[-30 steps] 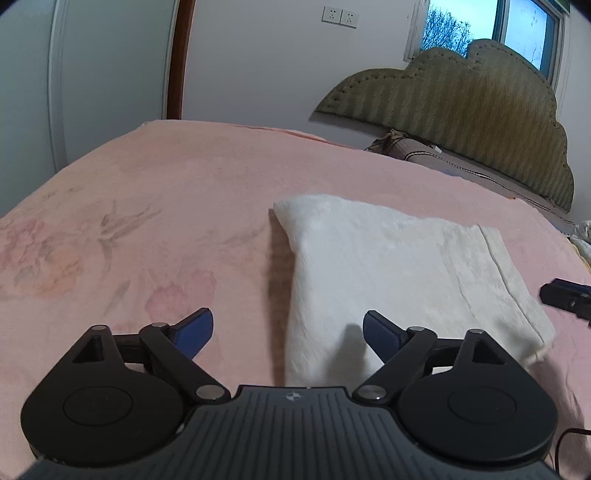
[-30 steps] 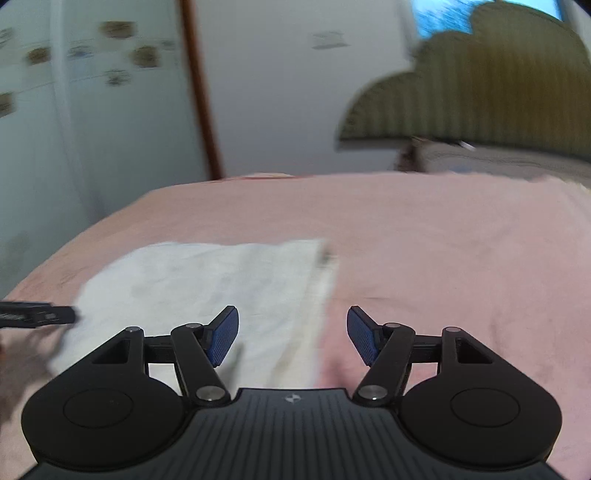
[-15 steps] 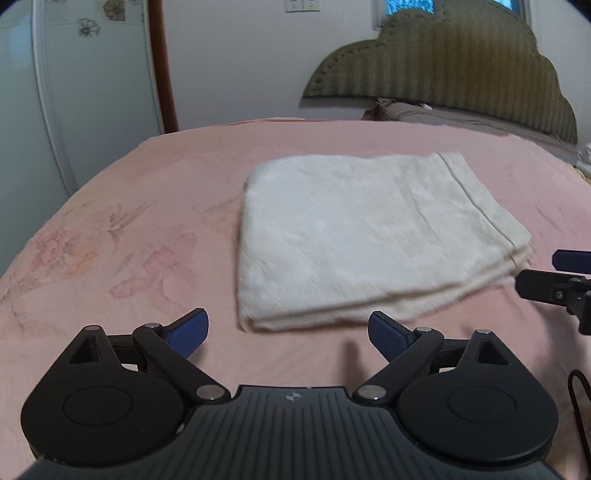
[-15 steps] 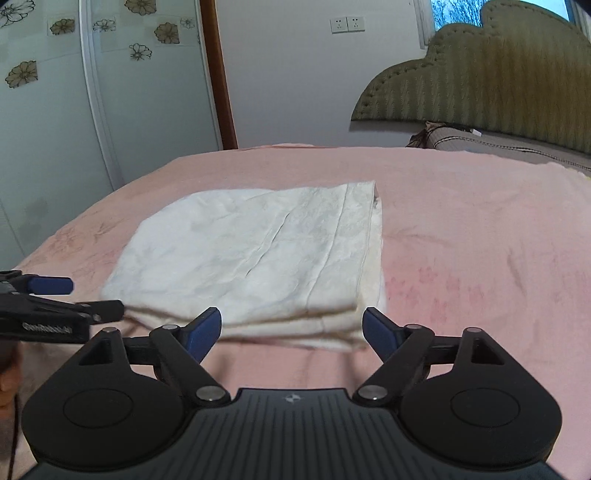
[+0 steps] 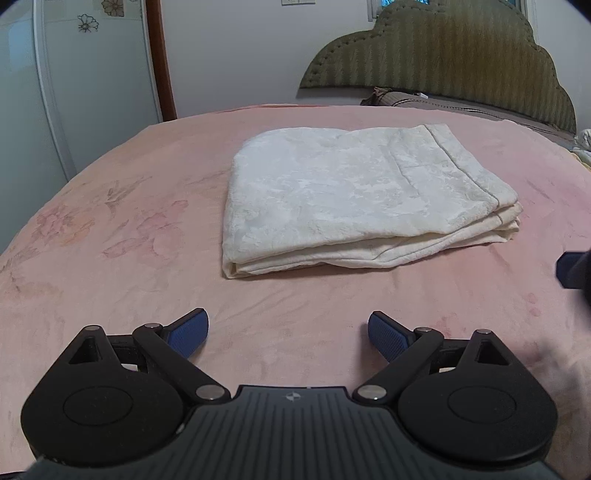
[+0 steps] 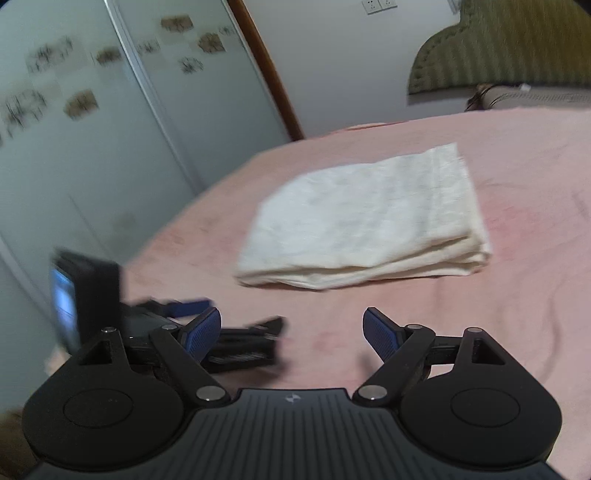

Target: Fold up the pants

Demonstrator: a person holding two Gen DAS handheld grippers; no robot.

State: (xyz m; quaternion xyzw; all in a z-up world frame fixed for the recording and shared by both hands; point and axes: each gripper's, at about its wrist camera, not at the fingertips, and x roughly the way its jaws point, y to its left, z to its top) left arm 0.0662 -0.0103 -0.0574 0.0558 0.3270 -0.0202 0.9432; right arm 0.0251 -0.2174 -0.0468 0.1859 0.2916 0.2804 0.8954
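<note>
While white pants (image 5: 354,195) sit folded in stacked layers mid-bed, toward headboard, your left gripper (image 5: 288,332) and right gripper (image 6: 291,330) hover near foot-side edge of pink blanket (image 5: 110,236), jaws spread, holding nothing; fold looks finished, no grip needed.

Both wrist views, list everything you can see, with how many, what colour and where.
Folded pants: one, cream white, lying flat in a layered stack on the bed, ahead of both grippers, touched by neither.
Bed cover: one, pink with faint flower print, under everything.
Headboard: one, olive green, scalloped, at the far right of the bed.
Pillow: one, brownish, at the foot of the headboard.
Wardrobe doors: pale, with flower decals, on the left.
Wall sockets: two, white, high on the wall.
Left gripper: black with blue pads, open, above bare cover.
Right gripper: black with blue pads, open, above bare cover.
</note>
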